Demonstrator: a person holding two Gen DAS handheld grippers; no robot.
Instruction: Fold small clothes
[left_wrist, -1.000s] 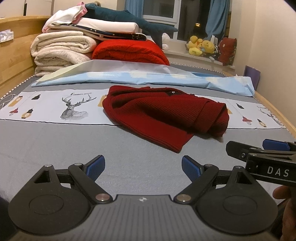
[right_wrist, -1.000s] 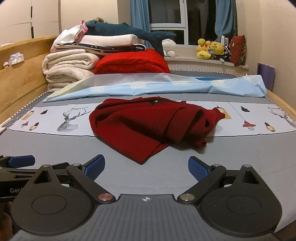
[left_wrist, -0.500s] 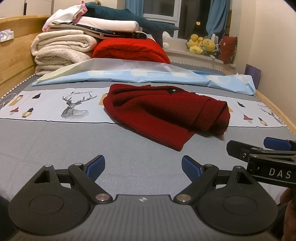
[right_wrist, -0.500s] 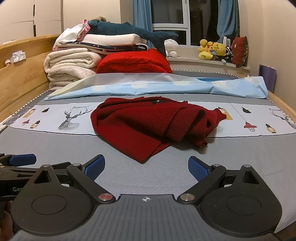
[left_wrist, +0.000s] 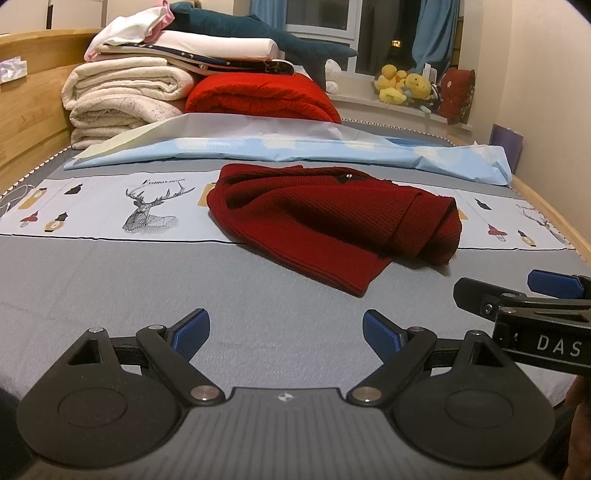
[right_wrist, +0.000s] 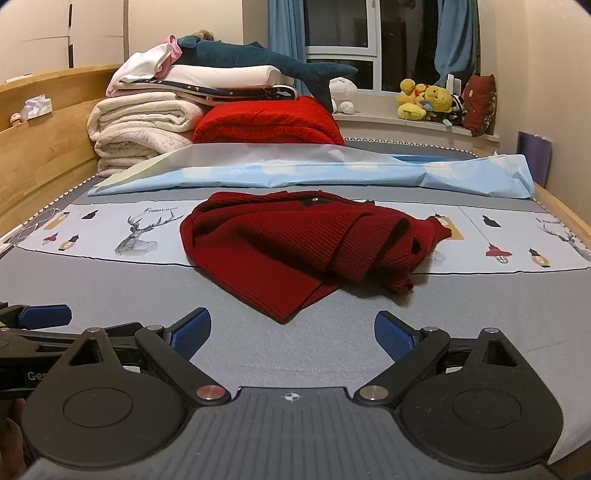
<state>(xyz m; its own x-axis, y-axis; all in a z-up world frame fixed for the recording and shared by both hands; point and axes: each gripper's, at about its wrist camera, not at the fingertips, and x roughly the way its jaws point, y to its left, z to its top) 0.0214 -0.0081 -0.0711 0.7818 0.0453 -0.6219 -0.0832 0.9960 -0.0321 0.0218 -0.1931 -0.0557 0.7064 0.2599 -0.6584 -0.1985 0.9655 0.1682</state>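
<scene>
The red knit garment (left_wrist: 332, 225) lies crumpled mid-bed on the grey sheet (left_wrist: 110, 288), looking soft, floppy and light, so a pinch at its near pointed corner or the bunched right edge seems best. Both the left gripper (left_wrist: 286, 328) and right gripper (right_wrist: 291, 332) hover wide apart, holding nothing. Folded blankets (right_wrist: 144, 125) and a blue cover (right_wrist: 332, 171) sit well behind, and nothing blocks the 2 grippers.

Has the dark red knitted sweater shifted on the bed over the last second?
No. The dark red knitted sweater lies just right of the printed deer as before, crumpled; only the cameras crept slightly.
</scene>
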